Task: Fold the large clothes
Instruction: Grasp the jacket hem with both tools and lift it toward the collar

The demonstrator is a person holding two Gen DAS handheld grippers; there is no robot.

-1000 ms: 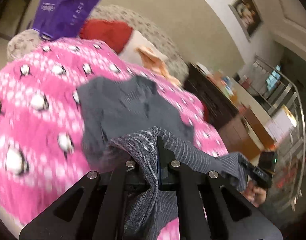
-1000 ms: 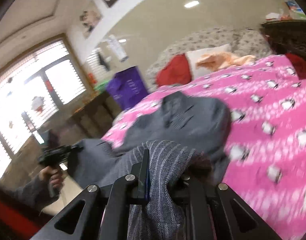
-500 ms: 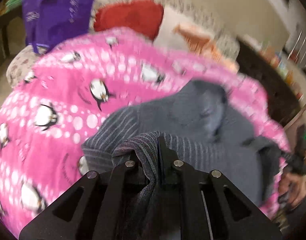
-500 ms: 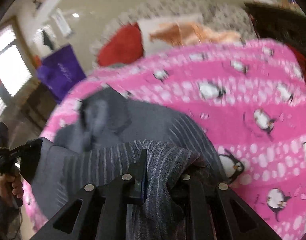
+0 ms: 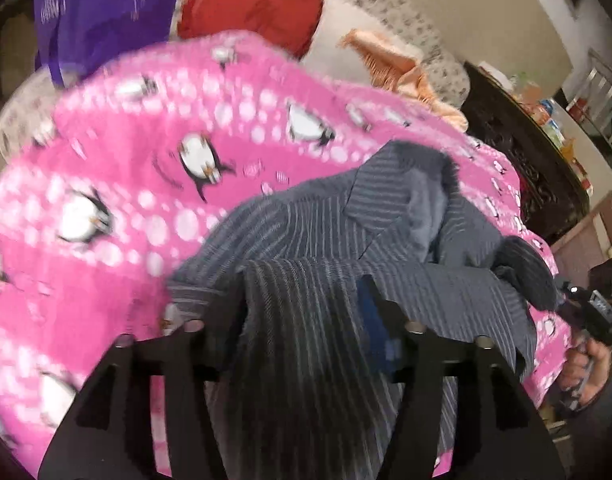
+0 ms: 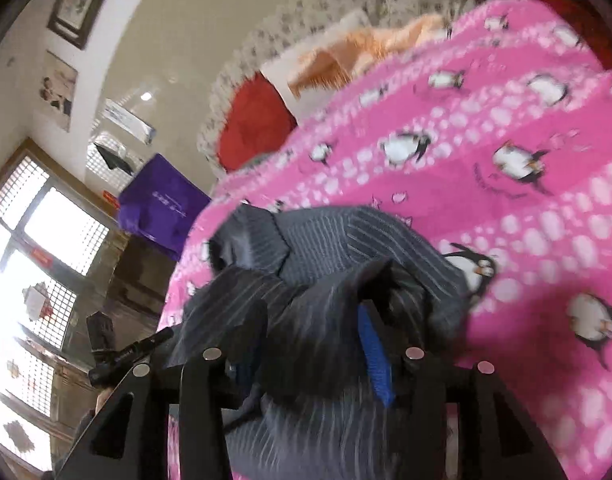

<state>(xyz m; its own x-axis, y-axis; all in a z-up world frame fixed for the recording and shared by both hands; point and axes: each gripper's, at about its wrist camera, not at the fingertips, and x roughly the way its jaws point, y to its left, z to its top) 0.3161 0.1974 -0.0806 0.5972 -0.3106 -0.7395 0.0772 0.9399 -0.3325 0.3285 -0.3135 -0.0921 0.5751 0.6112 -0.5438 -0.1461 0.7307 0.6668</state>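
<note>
**Grey garment carried forward and down onto the bed**

Since a second ago both claws have swung the striped cloth from a raised hold down toward the bed, and the fingers of each, then pressed together on the fabric, now stand apart with cloth draped thick between them.

The bed point(image 5: 106, 184), under its pink penguin blanket point(image 6: 506, 208), fills most of both views and serves as the folding surface. At its head lie a red pillow point(image 5: 250, 12) and an orange cloth point(image 5: 390, 68), well apart from the work; a purple bag point(image 5: 102, 12) hangs off to the side.

The grey striped garment point(image 5: 346, 232) lies partly spread on the blanket, its far part flat and its near edge lifted and doubled back over it. That reads as a fold in progress: the near edge is brought over the rest so the piece halves on itself.

The left claw point(image 5: 302, 320) has the near edge bunched over and between its spread fingers; whether the cloth is pinched or only hanging there, I cannot tell. The right claw point(image 6: 310, 340) shows the same, its fingers apart with fabric heaped across them and a blue pad point(image 6: 374, 360) visible on one finger. The garment sits directly ahead of and below both claws, touching them.
</note>
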